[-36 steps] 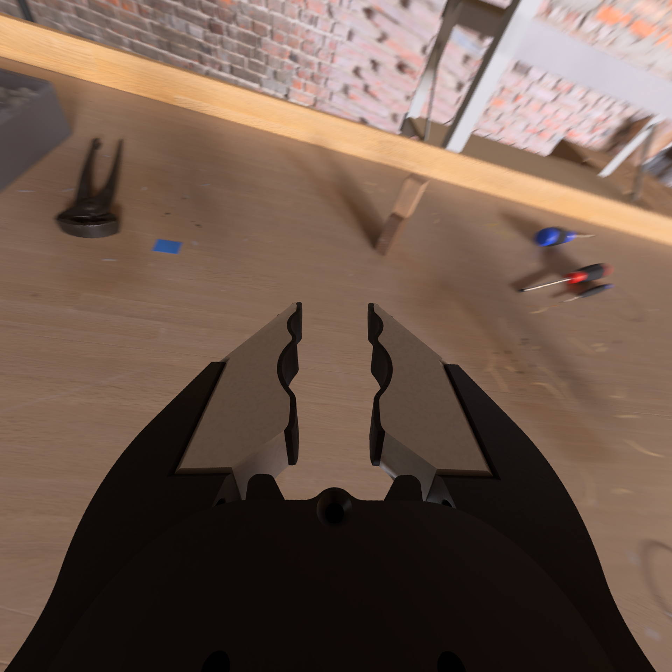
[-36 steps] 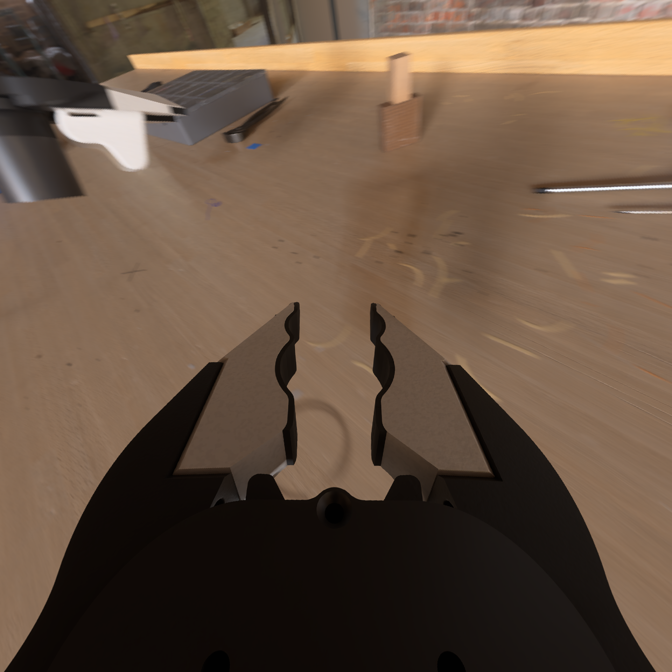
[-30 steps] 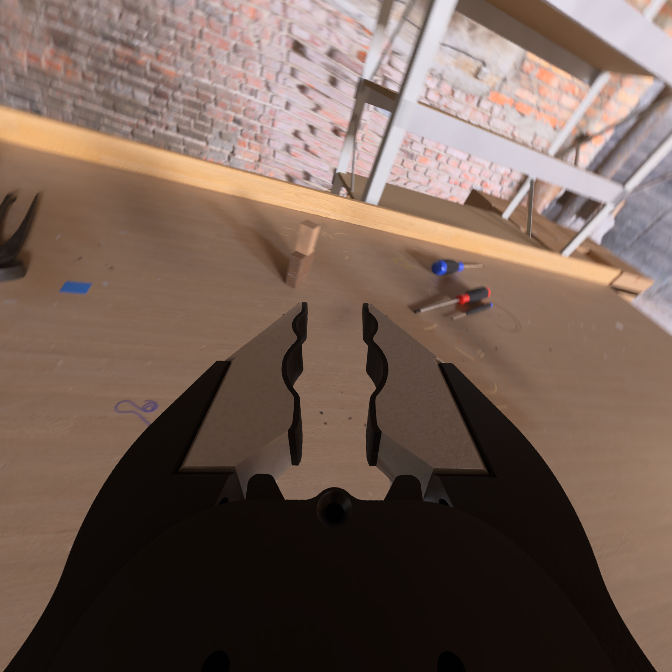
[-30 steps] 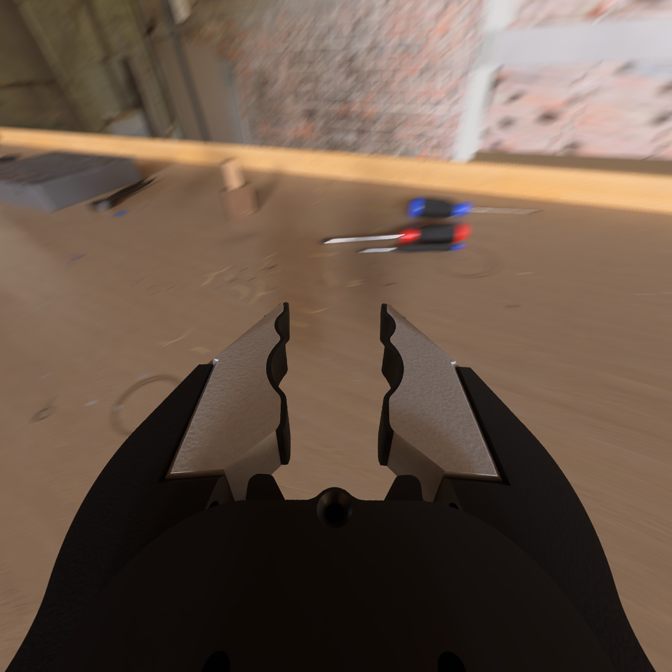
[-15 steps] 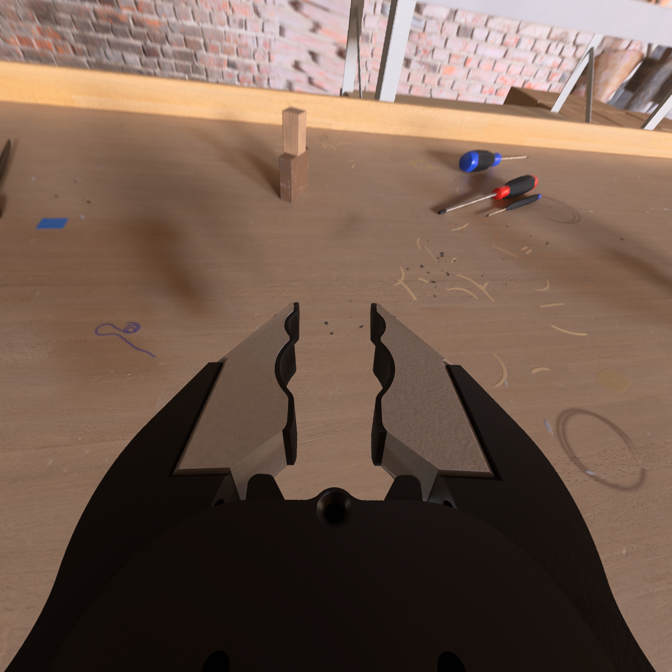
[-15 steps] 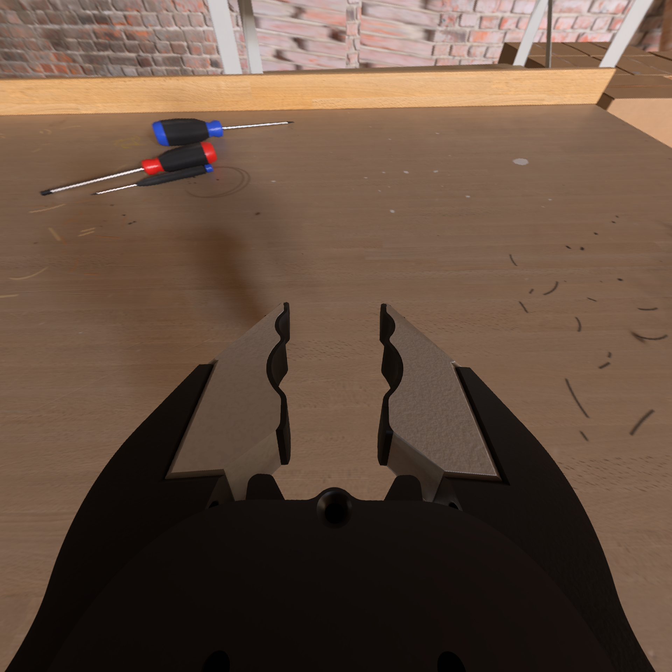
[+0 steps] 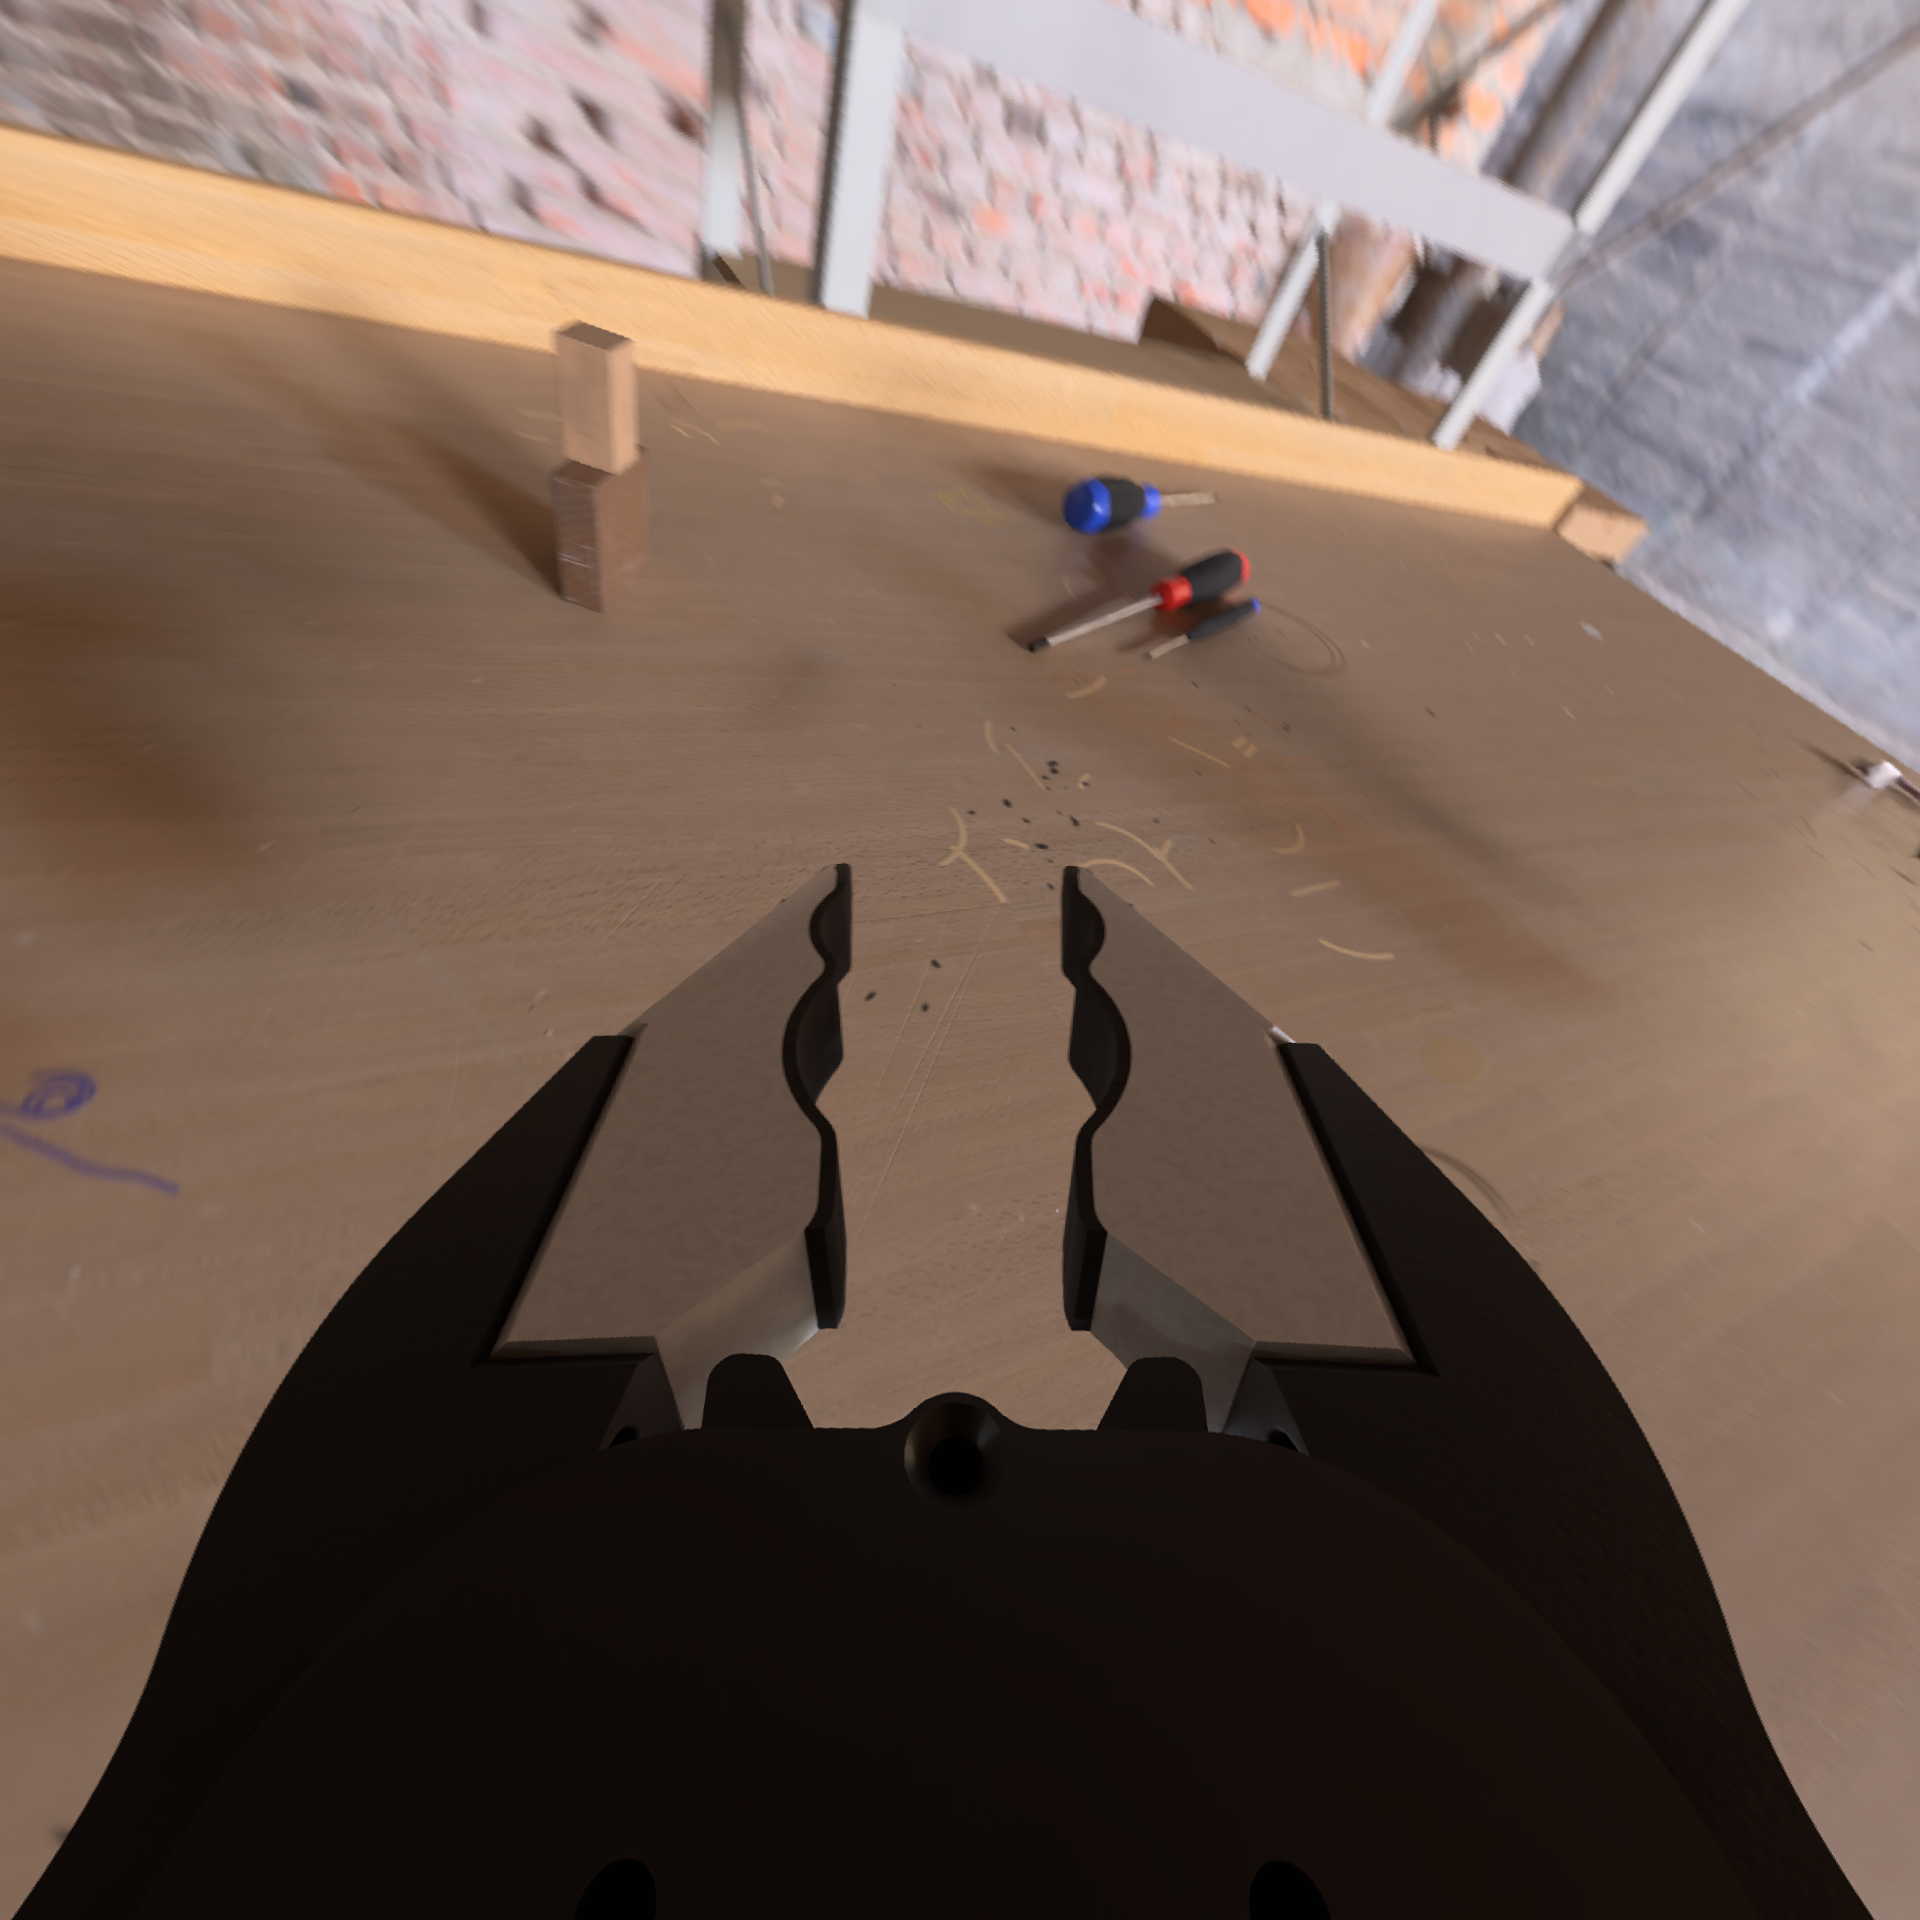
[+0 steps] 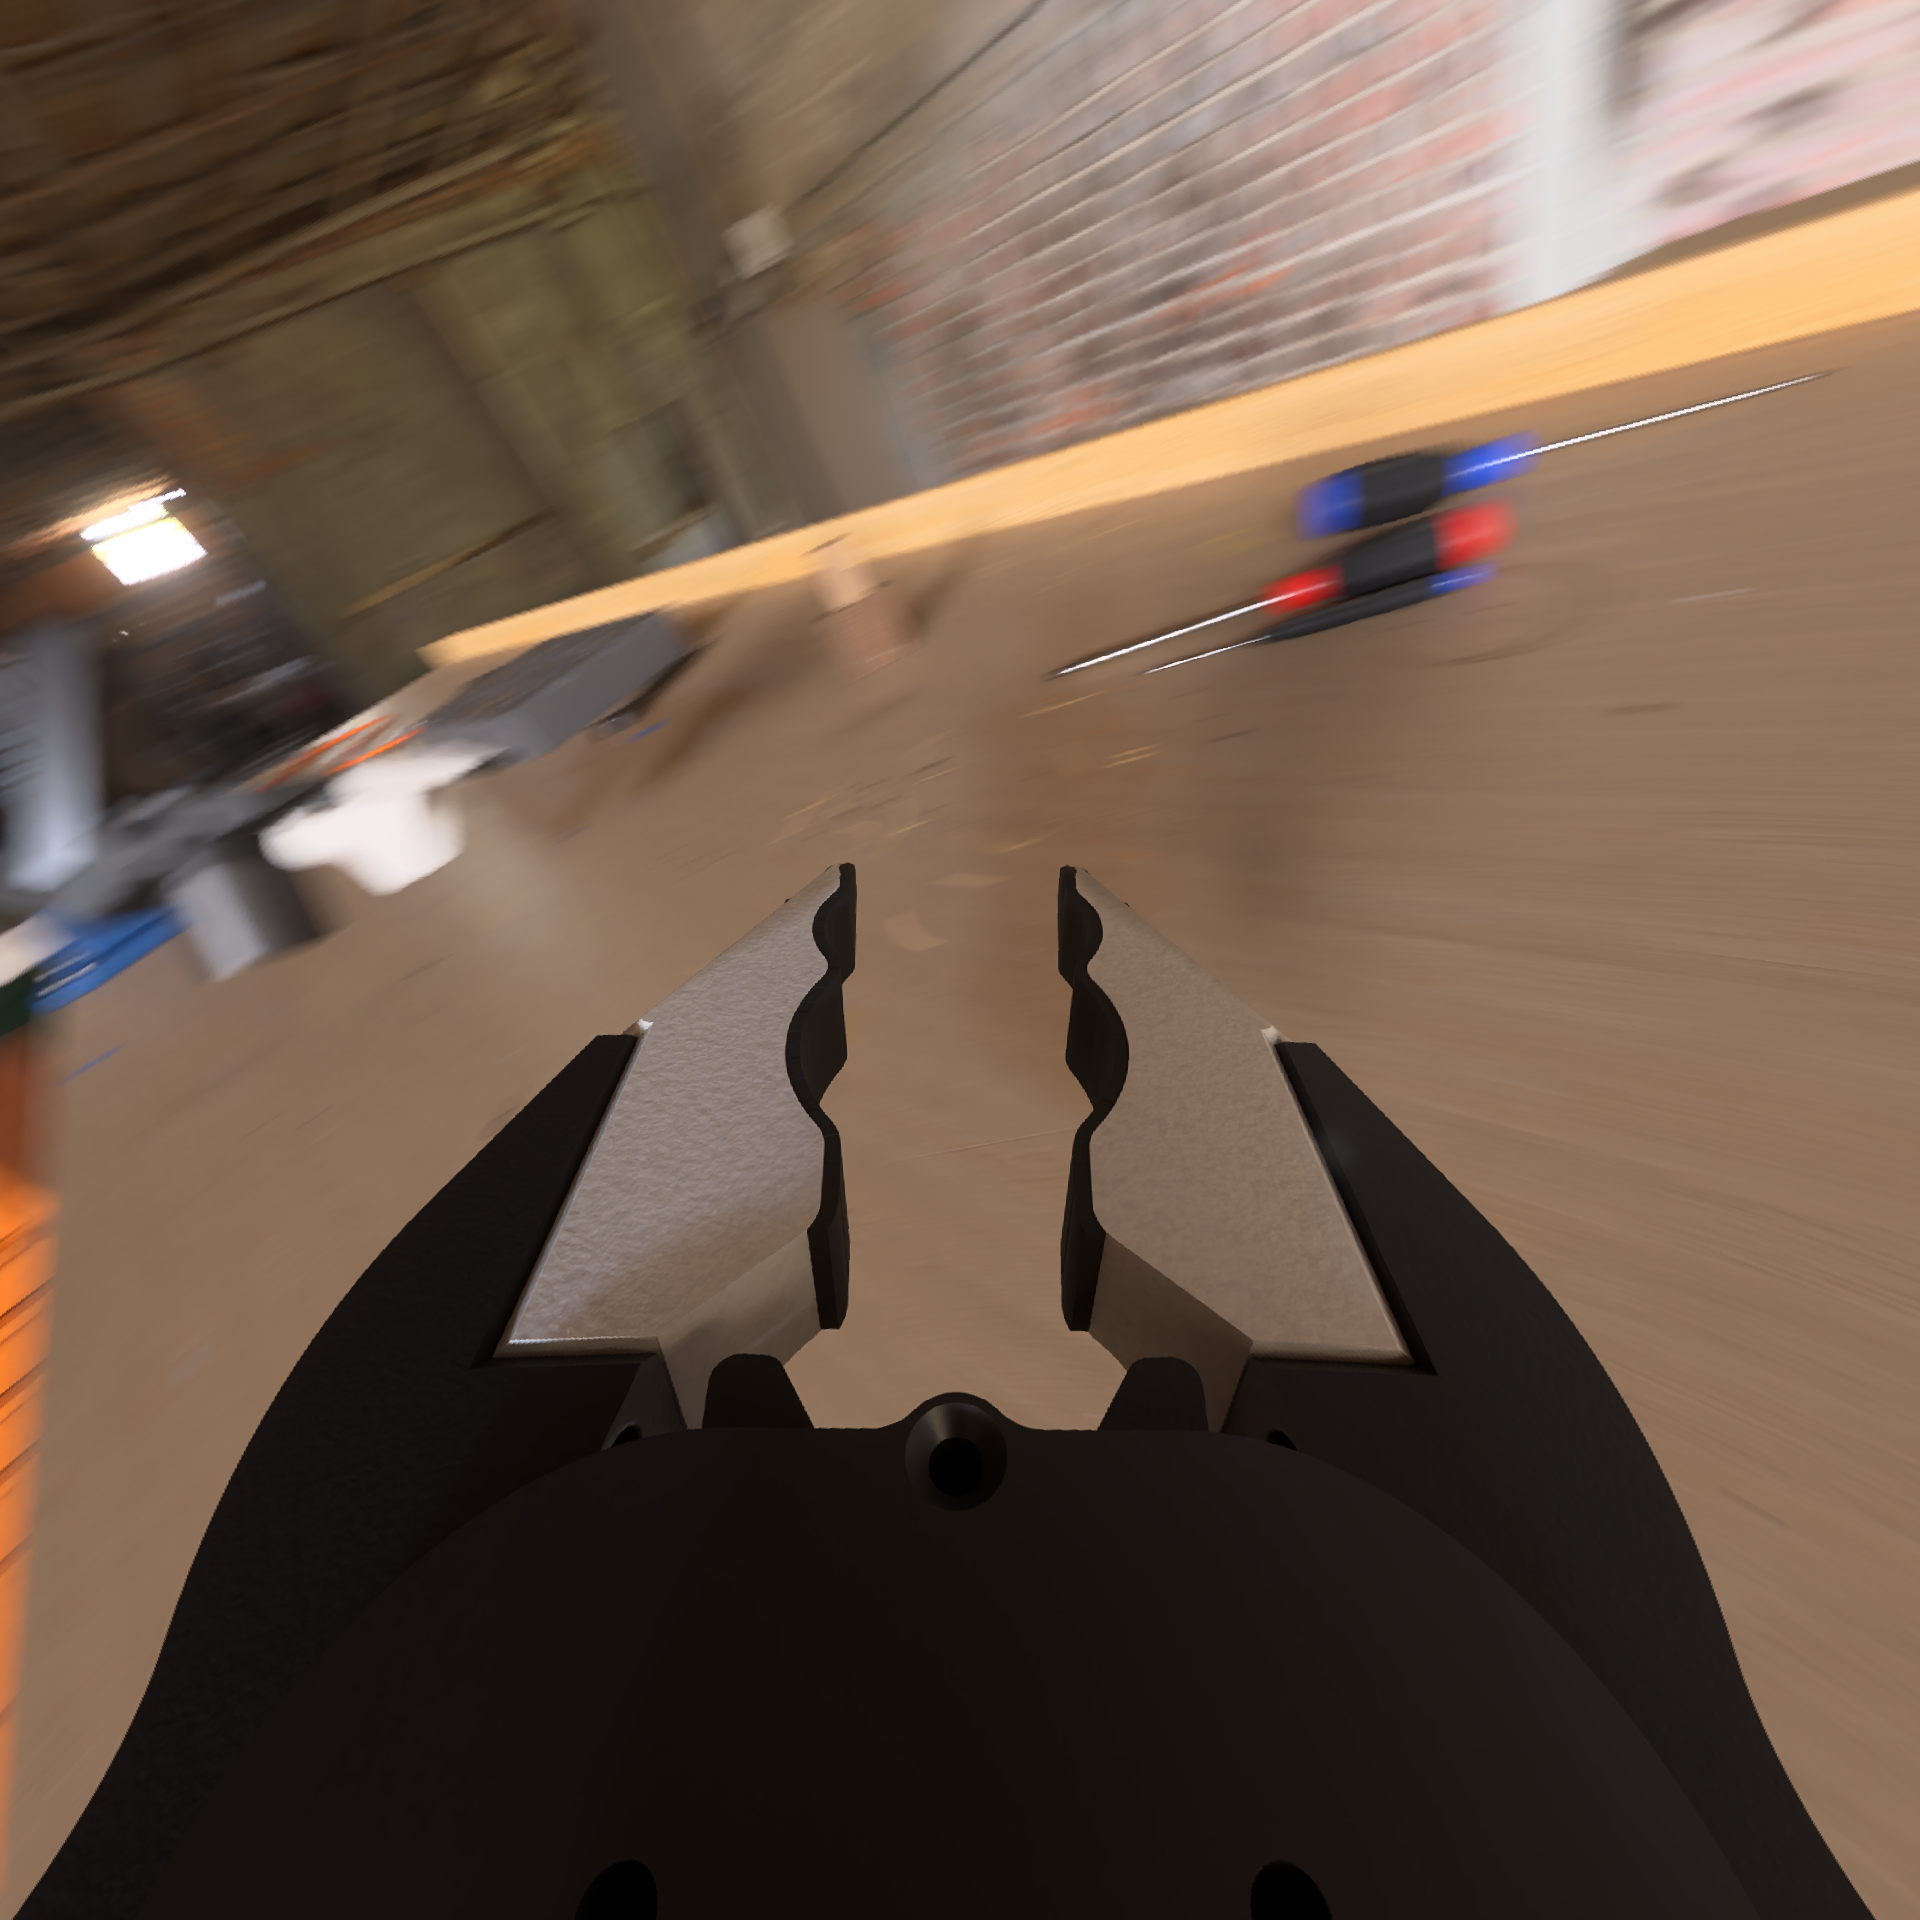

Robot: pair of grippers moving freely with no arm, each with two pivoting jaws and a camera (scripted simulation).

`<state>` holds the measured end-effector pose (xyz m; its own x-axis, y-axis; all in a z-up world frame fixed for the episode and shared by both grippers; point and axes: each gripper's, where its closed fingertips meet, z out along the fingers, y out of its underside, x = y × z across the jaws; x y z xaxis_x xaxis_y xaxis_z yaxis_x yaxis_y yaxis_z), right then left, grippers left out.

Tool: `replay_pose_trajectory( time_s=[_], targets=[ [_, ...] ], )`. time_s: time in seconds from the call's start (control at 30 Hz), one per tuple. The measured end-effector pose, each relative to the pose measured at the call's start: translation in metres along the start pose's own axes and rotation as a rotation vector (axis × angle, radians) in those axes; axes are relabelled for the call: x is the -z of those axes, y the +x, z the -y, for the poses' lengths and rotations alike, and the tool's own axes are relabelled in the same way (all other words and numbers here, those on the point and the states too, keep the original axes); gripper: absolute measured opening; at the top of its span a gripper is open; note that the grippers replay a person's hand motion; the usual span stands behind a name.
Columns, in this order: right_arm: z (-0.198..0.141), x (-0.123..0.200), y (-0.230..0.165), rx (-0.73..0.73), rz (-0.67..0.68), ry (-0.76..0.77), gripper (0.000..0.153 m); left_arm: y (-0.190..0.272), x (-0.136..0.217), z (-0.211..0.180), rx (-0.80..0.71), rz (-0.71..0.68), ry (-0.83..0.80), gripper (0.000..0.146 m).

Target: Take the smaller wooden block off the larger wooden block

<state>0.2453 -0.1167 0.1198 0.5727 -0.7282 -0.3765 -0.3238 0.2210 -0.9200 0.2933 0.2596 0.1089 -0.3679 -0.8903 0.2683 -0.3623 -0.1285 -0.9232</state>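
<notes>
Left gripper: the black two-finger gripper with grey ridged pads (image 7: pixel 956 883) is parted, a clear gap between its fingers, holding nothing and touching nothing, over the bare brown wooden workbench top (image 7: pixel 364 883)
Right gripper: the matching black gripper with pale grey pads (image 8: pixel 956 881) is likewise parted and empty; its view is heavily blurred
Smaller block: the pale, light-wood upright block (image 7: pixel 594 397) stands on top of the larger block, touching it, well ahead and to the left of the left gripper's tips
Larger block: the dark brown upright wooden block (image 7: pixel 597 530) stands on the workbench, near the raised light-wood back edge (image 7: pixel 935 353)
Blocks from the right wrist: the stack appears as a small blurred shape (image 8: pixel 857 613), far ahead of the right gripper
Screwdrivers: a blue-and-black-handled one (image 7: pixel 1112 504), a red-and-black-handled one (image 7: pixel 1174 594) and a thin black one with a blue tip (image 7: pixel 1210 627) lie to the right of the larger block, well apart from it
Shavings: pale curls and dark specks (image 7: pixel 1039 821) lie on the workbench between the left gripper and the screwdrivers
Backdrop: a brick wall (image 7: pixel 416 125) and a grey metal frame (image 7: pixel 862 156) rise behind the larger block
</notes>
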Motion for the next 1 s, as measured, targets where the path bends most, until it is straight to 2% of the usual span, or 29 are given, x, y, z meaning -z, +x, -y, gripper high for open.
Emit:
replay_pose_trajectory(
  time_s=[0.1,0.2,0.3,0.4,0.57,0.63,0.73,0.87,1.0],
  targets=[
    [-0.035,-0.023,-0.064,0.040,0.320,-0.159,0.046,-0.004,-0.015,0.020,-0.050,-0.064,-0.170,0.063],
    [-0.067,-0.036,-0.093,0.129,0.436,-0.256,0.053,-0.023,-0.045,0.045,-0.125,-0.087,-0.316,0.065],
    [-0.078,-0.043,-0.104,0.177,0.478,-0.288,0.053,-0.061,-0.091,0.068,-0.215,-0.007,-0.413,0.065],
    [-0.078,-0.043,-0.102,0.159,0.494,-0.293,0.053,-0.105,-0.144,0.080,-0.259,0.095,-0.532,0.063],
    [-0.071,-0.041,-0.079,0.124,0.452,-0.287,0.053,-0.134,-0.213,0.083,-0.215,0.046,-0.667,0.062],
    [-0.067,-0.039,-0.070,0.111,0.429,-0.275,0.053,-0.133,-0.232,0.083,-0.204,-0.010,-0.668,0.056],
    [-0.062,-0.036,-0.061,0.068,0.404,-0.253,0.053,-0.137,-0.244,0.087,-0.208,-0.005,-0.639,0.023],
    [-0.060,-0.032,-0.059,0.053,0.393,-0.236,0.053,-0.130,-0.237,0.106,-0.260,-0.009,-0.524,0.023],
    [-0.061,-0.029,-0.056,0.048,0.371,-0.232,0.053,-0.084,-0.203,0.159,-0.419,-0.091,-0.301,0.023]
  ],
)
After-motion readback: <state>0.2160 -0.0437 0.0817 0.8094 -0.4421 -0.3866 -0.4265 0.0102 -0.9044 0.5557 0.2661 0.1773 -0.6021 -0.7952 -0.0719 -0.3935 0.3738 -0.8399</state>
